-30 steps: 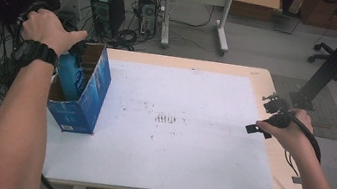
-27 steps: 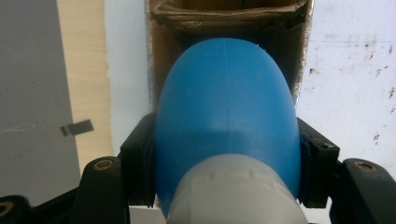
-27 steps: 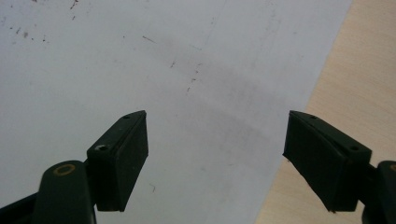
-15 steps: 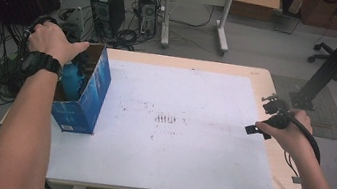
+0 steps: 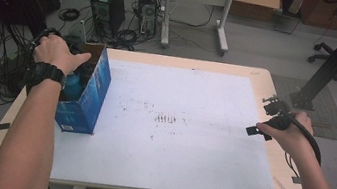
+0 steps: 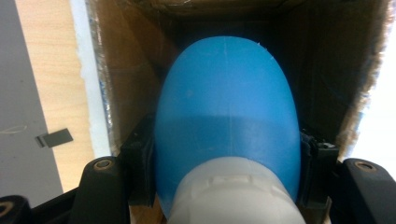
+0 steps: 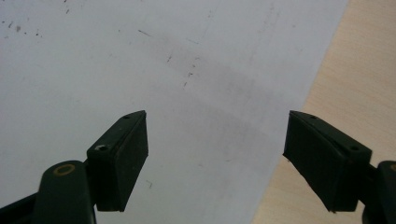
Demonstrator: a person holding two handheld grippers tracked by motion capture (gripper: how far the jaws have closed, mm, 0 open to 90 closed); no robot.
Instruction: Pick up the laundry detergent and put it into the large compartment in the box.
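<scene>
The left gripper point(image 6: 226, 186) is squeezing a smooth blue plastic bottle with a grey-white cap point(image 6: 227, 121), and its black jaws press on both sides near the cap. The bottle sits down inside the blue cardboard box point(image 5: 86, 97) at the left edge of the white surface point(image 5: 177, 126). The bottle looks hard, light and a bit slippery, so holding it low by the wide part seems best. The right gripper point(image 7: 215, 154) is wide open with nothing in it, above the surface.
</scene>
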